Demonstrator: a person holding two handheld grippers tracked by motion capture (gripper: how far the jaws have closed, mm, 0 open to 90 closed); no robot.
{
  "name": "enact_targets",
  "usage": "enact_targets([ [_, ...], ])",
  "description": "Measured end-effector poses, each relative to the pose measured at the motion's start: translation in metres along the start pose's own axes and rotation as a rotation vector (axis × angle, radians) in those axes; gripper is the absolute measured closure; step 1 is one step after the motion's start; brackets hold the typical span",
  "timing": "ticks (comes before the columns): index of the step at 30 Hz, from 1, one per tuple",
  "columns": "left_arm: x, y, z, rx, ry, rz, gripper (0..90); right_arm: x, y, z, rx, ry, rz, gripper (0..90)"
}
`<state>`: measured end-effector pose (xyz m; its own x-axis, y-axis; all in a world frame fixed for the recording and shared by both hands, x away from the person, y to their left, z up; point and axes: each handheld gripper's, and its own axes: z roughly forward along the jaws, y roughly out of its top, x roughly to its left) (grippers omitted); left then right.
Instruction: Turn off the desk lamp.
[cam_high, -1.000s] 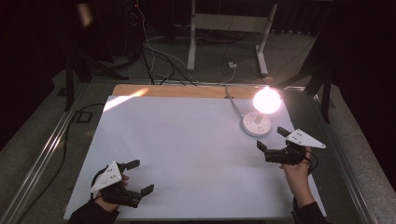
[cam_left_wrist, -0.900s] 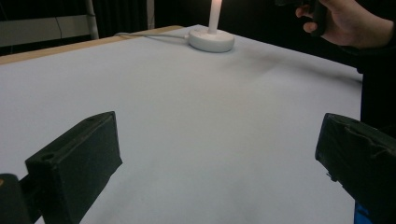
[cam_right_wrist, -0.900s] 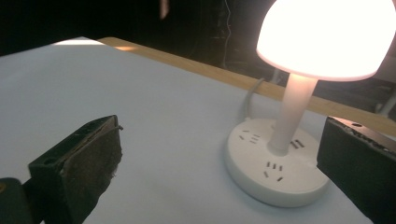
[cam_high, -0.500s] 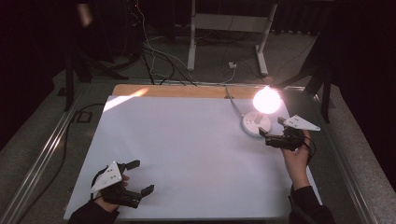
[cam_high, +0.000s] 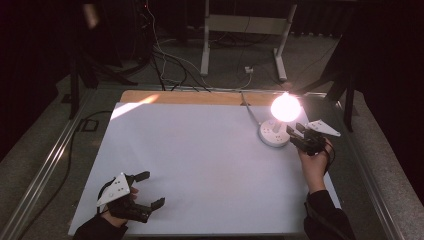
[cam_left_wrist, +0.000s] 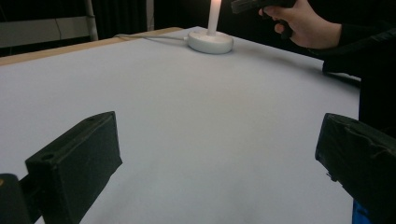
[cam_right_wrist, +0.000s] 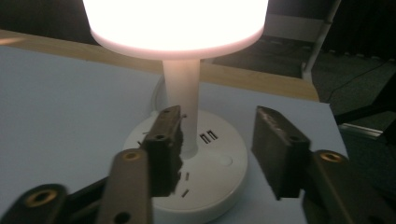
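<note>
A small white table lamp (cam_high: 285, 106) stands lit at the far right of the white table (cam_high: 200, 150). It has a round base (cam_right_wrist: 219, 175) with two USB ports and a thin stem (cam_right_wrist: 182, 93). My right gripper (cam_high: 294, 134) hovers at the base's right side, its jaws just above the base (cam_high: 272, 135). They have just been closing, but a gap remains in the right gripper view (cam_right_wrist: 217, 140), where they press on nothing and the stem stands just beyond the left jaw. Near the front left corner my left gripper (cam_high: 152, 189) stands wide open over bare table (cam_left_wrist: 219, 140).
The lamp's cord (cam_high: 248, 107) runs from the base to the far table edge, where a wooden strip (cam_high: 190, 97) shows. Beyond the table stand a metal frame (cam_high: 240, 30) and loose floor cables (cam_high: 165, 60). A metal rail (cam_high: 45, 170) runs along the left side.
My right gripper has moved away from the person and left, up to the lamp's base, and its jaws have narrowed. The left gripper has stayed where it was.
</note>
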<state>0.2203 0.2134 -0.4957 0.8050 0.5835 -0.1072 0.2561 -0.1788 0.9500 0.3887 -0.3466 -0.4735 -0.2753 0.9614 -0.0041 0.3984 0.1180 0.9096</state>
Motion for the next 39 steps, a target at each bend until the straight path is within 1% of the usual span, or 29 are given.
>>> enact_targets([
  [1,0.000,0.000,0.000,-0.001,0.000,0.002,0.7,0.000,0.000,0.000,0.000,0.000,0.000,63.5],
  [2,0.000,0.000,0.000,-0.001,0.000,0.003,0.7,-0.003,0.000,0.002,0.003,0.014,0.012,66.9],
  [3,0.000,0.000,0.000,0.000,0.000,0.000,0.7,-0.005,-0.001,0.004,0.008,0.016,0.019,69.2],
  [4,0.000,0.000,0.000,0.000,0.001,0.001,0.7,-0.007,-0.001,0.005,0.011,0.021,0.024,73.7],
  [5,0.000,0.000,0.000,0.001,0.001,0.002,0.7,-0.009,-0.002,0.007,0.013,0.042,0.034,76.3],
  [6,0.000,0.000,0.000,0.002,0.000,0.004,0.7,-0.013,-0.003,0.012,0.029,0.062,0.037,82.2],
  [7,0.000,0.000,0.000,0.000,0.000,0.002,0.7,-0.013,-0.003,0.012,0.029,0.062,0.037,82.2],
  [8,0.000,0.000,0.000,-0.001,0.000,0.001,0.7,-0.016,-0.005,0.015,0.045,0.086,0.035,84.7],
  [9,0.000,0.000,0.000,0.000,0.001,0.002,0.7,-0.016,-0.005,0.015,0.045,0.086,0.035,84.7],
  [11,0.000,0.000,0.000,0.000,0.002,0.001,0.7,-0.020,-0.006,0.019,0.050,0.116,0.046,87.4],
  [12,0.000,0.000,0.000,-0.001,0.002,0.000,0.7,-0.021,-0.007,0.021,0.052,0.124,0.047,89.2],
  [13,0.000,0.000,0.000,-0.003,0.003,-0.001,0.7,-0.023,-0.007,0.022,0.052,0.143,0.047,89.5],
  [14,0.000,0.000,0.000,-0.003,0.004,-0.001,0.7,-0.026,-0.007,0.026,0.055,0.185,0.041,89.7],
  [15,0.000,0.000,0.000,0.000,0.004,0.000,0.7,-0.026,-0.007,0.026,0.055,0.185,0.041,89.7],
  [17,0.000,0.000,0.000,0.001,0.006,0.002,0.7,-0.030,-0.008,0.031,0.066,0.212,0.035,89.8],
  [19,0.000,0.000,0.000,-0.001,0.006,0.002,0.7,-0.032,-0.008,0.036,0.087,0.214,0.031,89.9],
  [23,0.000,0.000,0.000,0.000,0.012,0.002,0.7,-0.037,-0.010,0.043,0.097,0.241,0.076,90.0],
  [24,0.000,0.000,0.000,-0.001,0.013,0.001,0.7,-0.038,-0.011,0.045,0.104,0.231,0.077,90.0],
  [27,0.000,0.000,0.000,0.003,0.015,0.004,0.7,-0.039,-0.015,0.049,0.113,0.219,0.082,90.0],
  [32,0.000,0.000,0.000,0.005,0.016,0.006,0.7,-0.040,-0.020,0.052,0.116,0.221,0.090,90.0],
  [36,0.000,0.000,0.000,0.005,0.017,0.005,0.7,-0.039,-0.021,0.053,0.126,0.216,0.078,90.0],
  [39,0.000,0.000,0.000,0.005,0.016,0.007,0.7,-0.039,-0.022,0.053,0.125,0.211,0.081,90.0],
])
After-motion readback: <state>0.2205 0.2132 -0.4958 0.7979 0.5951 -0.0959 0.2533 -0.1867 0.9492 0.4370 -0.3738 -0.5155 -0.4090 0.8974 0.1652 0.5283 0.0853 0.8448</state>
